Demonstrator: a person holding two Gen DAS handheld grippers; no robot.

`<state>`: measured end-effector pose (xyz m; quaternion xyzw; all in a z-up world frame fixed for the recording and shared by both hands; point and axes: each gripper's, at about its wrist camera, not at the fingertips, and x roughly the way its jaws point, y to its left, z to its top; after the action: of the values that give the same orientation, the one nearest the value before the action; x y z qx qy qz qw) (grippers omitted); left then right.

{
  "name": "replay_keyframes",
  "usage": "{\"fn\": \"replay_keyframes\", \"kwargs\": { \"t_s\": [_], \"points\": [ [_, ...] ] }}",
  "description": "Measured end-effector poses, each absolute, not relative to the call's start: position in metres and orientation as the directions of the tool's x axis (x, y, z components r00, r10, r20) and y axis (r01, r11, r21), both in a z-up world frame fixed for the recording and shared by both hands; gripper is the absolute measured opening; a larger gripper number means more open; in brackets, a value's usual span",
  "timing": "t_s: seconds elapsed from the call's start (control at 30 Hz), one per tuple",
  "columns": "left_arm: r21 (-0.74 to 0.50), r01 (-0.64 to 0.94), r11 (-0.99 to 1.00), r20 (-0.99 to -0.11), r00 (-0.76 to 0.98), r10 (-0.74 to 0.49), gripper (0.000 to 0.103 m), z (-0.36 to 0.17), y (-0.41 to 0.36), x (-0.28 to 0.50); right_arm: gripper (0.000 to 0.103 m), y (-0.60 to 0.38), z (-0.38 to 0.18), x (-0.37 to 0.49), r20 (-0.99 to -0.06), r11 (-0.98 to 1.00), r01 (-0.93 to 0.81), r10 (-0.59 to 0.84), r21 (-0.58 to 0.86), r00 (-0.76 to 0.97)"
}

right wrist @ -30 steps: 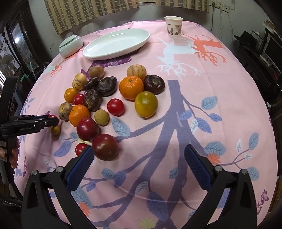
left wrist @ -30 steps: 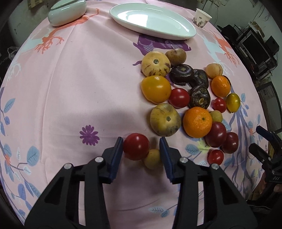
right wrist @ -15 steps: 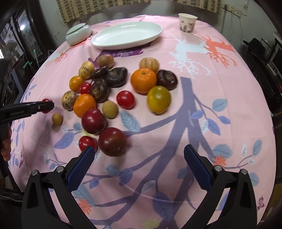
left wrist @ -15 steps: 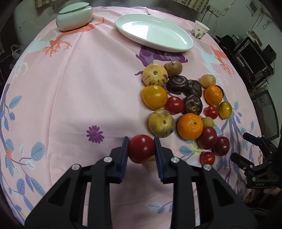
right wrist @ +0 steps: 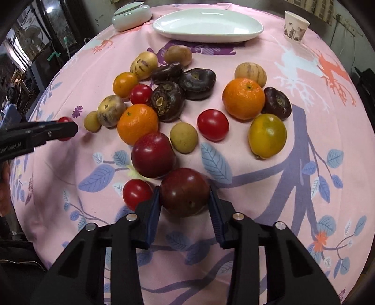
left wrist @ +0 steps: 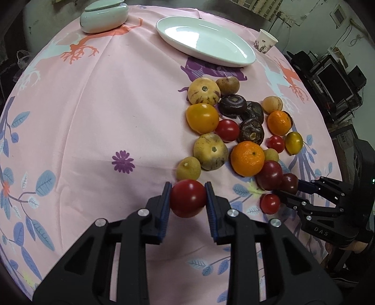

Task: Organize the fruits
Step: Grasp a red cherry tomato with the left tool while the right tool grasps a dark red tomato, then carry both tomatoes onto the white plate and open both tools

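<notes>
on the left, our left gripper [left wrist: 188, 199] has its jaws clamped on a red tomato [left wrist: 188, 198], pads square on its sides. the tomato looks lifted clear of the cloth [left wrist: 93, 117], though we cannot be sure. we judge it was taken from the near left edge of the pile, where a small tan fruit [left wrist: 188, 168] sits just beyond it, so nothing else had to be pushed aside.

moving right, the rest of the fruit lies in a loose heap mid-table: two oranges [right wrist: 137, 123], pale striped melons [left wrist: 204, 91], dark wrinkled fruits [right wrist: 166, 101], more tomatoes and two yellow-orange ones. all of it lies on the bare cloth.

nearer and to the right, our right gripper [right wrist: 184, 202] has its jaws closed around a dark plum [right wrist: 184, 191], pads against both sides. the plum seems to rest on the cloth, touching a second plum [right wrist: 153, 154] behind it, with a small tomato [right wrist: 137, 193] just left of the left pad. we judge this grip was picked because the plum is the nearest fruit on that side.

at the far edge, the white plate [right wrist: 208, 24] holds nothing. left of it a pale green lidded dish [right wrist: 131, 15] is shut, contents hidden. far right, a paper cup [right wrist: 296, 27] stands upright; we cannot see inside. we judge the plate is where the fruit goes.
</notes>
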<state>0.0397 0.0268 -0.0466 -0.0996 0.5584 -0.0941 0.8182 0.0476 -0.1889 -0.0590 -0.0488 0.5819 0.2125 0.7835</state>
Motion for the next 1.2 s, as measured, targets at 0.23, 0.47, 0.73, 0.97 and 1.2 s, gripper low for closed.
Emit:
{"fn": "replay_keyframes", "kwargs": {
  "t_s": [0.23, 0.47, 0.73, 0.97, 1.2],
  "points": [
    [-0.269, 0.075, 0.960, -0.874, 0.401, -0.276, 0.028, -0.024, 0.026, 0.046, 0.039, -0.218, -0.021, 0.056, -0.899, 0.919, -0.334, 0.317, 0.212, 0.303],
    [-0.259, 0.130, 0.957, -0.839, 0.460, -0.289, 0.028, 0.012, 0.016, 0.110, 0.039, -0.222, 0.014, 0.122, -0.843, 0.912, -0.319, 0.373, 0.256, 0.389],
    [-0.211, 0.127, 0.969, -0.837, 0.488, -0.246, 0.029, 0.007, -0.007, 0.241, 0.039, -0.184, 0.004, 0.254, -0.846, 0.904, -0.375, 0.357, 0.206, 0.396],
    [-0.185, 0.093, 0.978, -0.859, 0.469, -0.207, 0.029, -0.029, -0.020, 0.310, 0.041, -0.163, -0.032, 0.315, -0.887, 0.908, -0.390, 0.301, 0.153, 0.352],
    [-0.162, -0.009, 0.987, -0.814, 0.566, -0.129, 0.084, -0.016, -0.004, 0.313, 0.068, -0.174, -0.018, 0.320, -0.832, 0.938, -0.333, 0.261, 0.098, 0.489]
  ]
}}
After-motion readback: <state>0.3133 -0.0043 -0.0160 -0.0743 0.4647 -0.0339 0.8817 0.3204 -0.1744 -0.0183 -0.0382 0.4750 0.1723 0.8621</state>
